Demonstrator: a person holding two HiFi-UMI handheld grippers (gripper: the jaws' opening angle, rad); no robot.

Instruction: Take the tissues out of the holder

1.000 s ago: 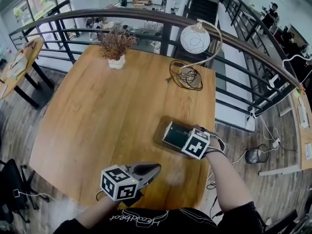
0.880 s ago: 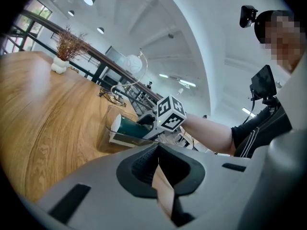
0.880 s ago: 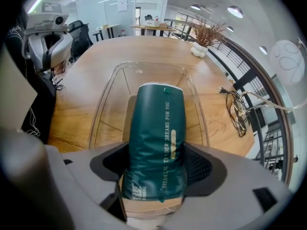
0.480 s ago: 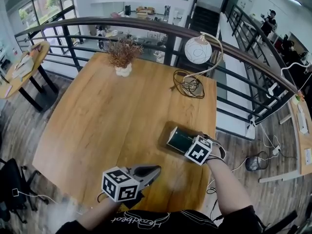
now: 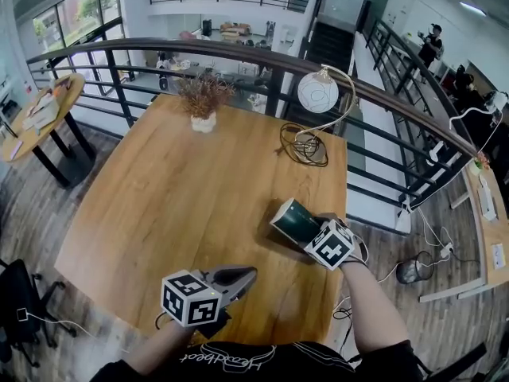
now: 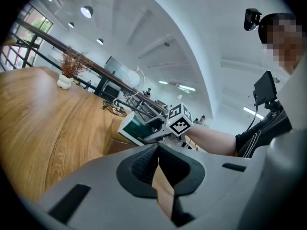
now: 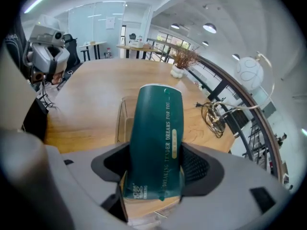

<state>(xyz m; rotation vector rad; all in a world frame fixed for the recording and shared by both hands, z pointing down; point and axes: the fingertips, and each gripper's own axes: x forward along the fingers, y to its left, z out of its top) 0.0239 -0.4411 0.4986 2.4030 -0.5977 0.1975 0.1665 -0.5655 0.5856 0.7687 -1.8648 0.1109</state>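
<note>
Broadly, a wooden table (image 5: pixel 159 205) fills the head view, with a globe lamp (image 5: pixel 318 91) and a small potted plant (image 5: pixel 203 102) at its far edge. Near the table's right edge, the right gripper (image 7: pixel 156 166) has its jaws clamped on the sides of a green tissue pack (image 7: pixel 156 128), held tilted off the tabletop above a clear holder (image 7: pixel 121 123) standing on the wood. The left gripper (image 6: pixel 158 164) hovers over the near edge, jaws pressed together on nothing.
</note>
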